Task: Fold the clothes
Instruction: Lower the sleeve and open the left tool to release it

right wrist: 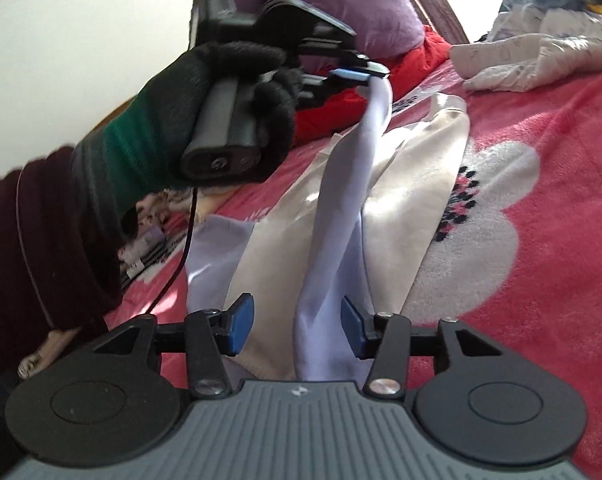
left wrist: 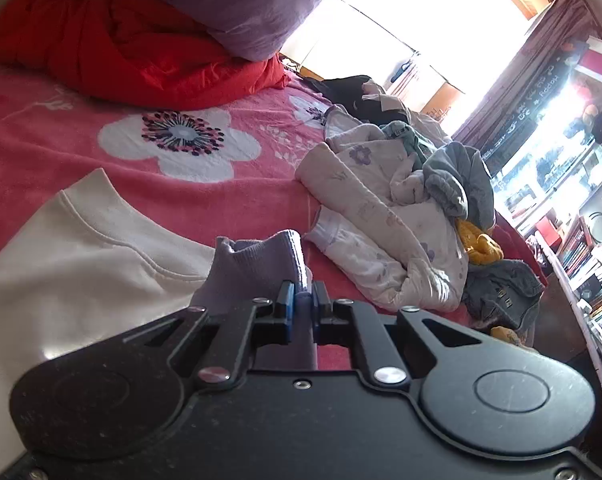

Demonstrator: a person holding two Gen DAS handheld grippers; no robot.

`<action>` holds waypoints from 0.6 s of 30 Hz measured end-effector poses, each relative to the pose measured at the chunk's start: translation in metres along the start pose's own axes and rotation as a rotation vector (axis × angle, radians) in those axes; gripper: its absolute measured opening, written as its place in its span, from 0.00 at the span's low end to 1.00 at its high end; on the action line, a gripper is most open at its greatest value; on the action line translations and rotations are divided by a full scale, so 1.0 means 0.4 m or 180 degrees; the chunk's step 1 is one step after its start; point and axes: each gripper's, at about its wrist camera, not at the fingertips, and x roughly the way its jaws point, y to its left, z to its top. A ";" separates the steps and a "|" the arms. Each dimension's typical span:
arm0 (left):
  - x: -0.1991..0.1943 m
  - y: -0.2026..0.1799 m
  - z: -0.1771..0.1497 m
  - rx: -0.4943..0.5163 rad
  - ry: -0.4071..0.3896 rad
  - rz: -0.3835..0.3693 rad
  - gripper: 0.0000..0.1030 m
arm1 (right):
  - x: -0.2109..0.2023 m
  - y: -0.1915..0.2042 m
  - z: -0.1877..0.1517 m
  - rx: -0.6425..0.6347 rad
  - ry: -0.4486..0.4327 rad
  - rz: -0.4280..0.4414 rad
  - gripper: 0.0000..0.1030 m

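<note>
Left gripper point(left wrist: 299, 294) is clamped tight on the ribbed cuff of a lilac sleeve point(left wrist: 257, 264), pads pinching the knit edge; seen from the right wrist view, the same left gripper point(right wrist: 359, 75), carried by a gloved hand point(right wrist: 237, 96), holds the sleeve point(right wrist: 341, 208) lifted off the cream top point(right wrist: 417, 184). Sleeve hangs as a long limp strip from that cuff down across the cream top and through the right gripper point(right wrist: 297, 326), whose jaws stand part open; the cloth passes between the pads and lies against the right-hand one, not pinched as far as I can tell. Cream top lies flat on the pink blanket point(right wrist: 549, 240), collar end toward the red quilt point(left wrist: 133, 44). Unfolded pile point(left wrist: 401, 216) sits well apart from the cream top, on the window side. Handling, my read: thin jersey, very light, fully soft, no stiffness, so it sags and twists between two holds and will drape wherever it is dropped. Ribbed cuff is thicker and the best bite; plain sleeve fabric is smoother and may slip through a loose hold. Second hold likely best near the shoulder seam, just beside the cream top's edge, keeping the strip taut to lay it flat. Not fragile.
</note>
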 end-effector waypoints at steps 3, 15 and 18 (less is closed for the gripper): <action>0.027 -0.006 -0.009 0.0089 0.0047 0.0049 0.06 | 0.016 0.018 -0.009 -0.0182 0.0156 -0.0089 0.48; 0.114 -0.031 -0.024 0.0340 0.0159 0.0138 0.06 | 0.012 -0.003 -0.021 -0.0097 0.0368 -0.0077 0.46; 0.134 -0.040 -0.031 0.0477 0.0196 0.0213 0.06 | 0.018 -0.005 -0.024 -0.0109 0.0406 -0.0067 0.46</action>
